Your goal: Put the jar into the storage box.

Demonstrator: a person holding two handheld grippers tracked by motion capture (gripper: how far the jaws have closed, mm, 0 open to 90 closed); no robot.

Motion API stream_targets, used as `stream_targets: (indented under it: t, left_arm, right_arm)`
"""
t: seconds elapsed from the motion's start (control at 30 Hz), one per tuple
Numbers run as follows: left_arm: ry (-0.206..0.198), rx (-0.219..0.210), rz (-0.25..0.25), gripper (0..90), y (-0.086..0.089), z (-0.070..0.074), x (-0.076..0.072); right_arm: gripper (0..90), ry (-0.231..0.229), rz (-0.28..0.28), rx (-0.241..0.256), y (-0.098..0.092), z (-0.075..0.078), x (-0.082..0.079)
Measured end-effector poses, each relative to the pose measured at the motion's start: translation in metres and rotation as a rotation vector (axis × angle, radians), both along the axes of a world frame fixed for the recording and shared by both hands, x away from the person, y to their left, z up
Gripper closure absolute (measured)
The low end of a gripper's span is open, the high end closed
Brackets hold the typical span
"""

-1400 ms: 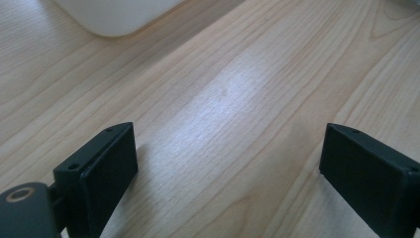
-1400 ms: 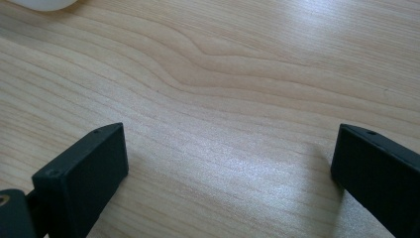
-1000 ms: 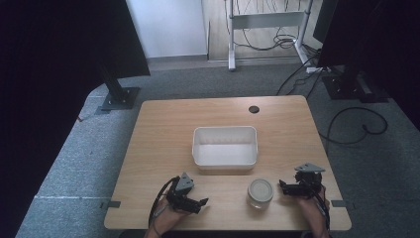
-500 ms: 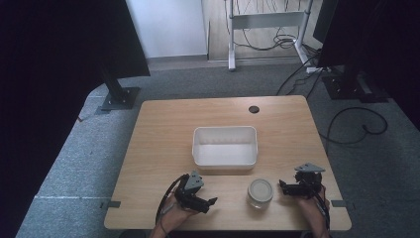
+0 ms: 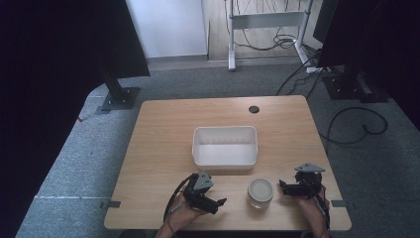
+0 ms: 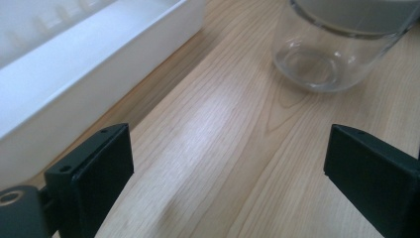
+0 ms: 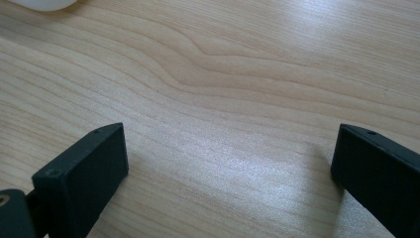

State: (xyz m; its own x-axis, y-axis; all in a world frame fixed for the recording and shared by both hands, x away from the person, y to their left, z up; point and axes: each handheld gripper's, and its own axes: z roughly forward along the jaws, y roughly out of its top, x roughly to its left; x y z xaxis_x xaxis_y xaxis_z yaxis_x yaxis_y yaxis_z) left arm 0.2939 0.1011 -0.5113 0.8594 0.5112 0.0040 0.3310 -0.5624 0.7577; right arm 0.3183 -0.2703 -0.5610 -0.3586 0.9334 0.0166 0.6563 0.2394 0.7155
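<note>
Resting near the front edge of the wooden table (image 5: 163, 148), the lidded glass jar (image 5: 260, 192) stood just in front of the white tray (image 5: 225, 161), between both grippers. The left gripper (image 5: 218, 203) was observed with jaws spread wide, pointed toward the jar and clear of it. The right gripper (image 5: 283, 187) likewise had its jaws apart, holding nothing, just beside the jar.

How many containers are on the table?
2: a white tray at the table's middle, and a lidded glass jar near the front edge, between the two grippers.
</note>
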Motion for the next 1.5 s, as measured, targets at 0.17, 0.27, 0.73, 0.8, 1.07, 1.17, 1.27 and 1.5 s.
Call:
stream_targets:
  t: [0.17,0.27,0.73,0.8,1.07,1.17,1.27,1.5]
  left_arm:
    - [-0.007,-0.003,-0.028,4.6,-0.013,0.004,0.0]
    - [-0.011,-0.007,-0.04,4.2,-0.021,0.006,0.0]
    - [-0.006,-0.019,-0.077,2.8,-0.046,0.006,0.0]
    - [-0.008,-0.023,-0.084,2.8,-0.05,0.007,-0.001]
    - [-0.013,-0.029,-0.113,2.7,-0.068,0.008,-0.003]
    - [-0.015,-0.028,-0.126,2.7,-0.075,0.008,-0.004]
    - [-0.018,-0.02,-0.139,2.5,-0.081,0.007,-0.005]
    - [-0.014,-0.015,-0.148,2.5,-0.092,0.005,-0.005]
  right_arm:
    - [0.8,0.0,0.0,0.0,0.0,0.0,0.0]
    - [0.8,0.0,0.0,0.0,0.0,0.0,0.0]
    - [0.8,0.001,0.003,0.0,0.0,0.0,0.0]
    - [0.8,0.001,0.003,0.0,0.0,0.0,0.0]
    - [0.7,0.001,0.005,0.0,0.0,0.0,0.0]
    - [0.7,0.0,0.007,0.0,0.0,0.0,0.0]
    - [0.7,0.0,0.007,0.0,0.0,0.0,0.0]
    - [0.8,0.001,0.006,0.001,0.0,0.0,0.0]
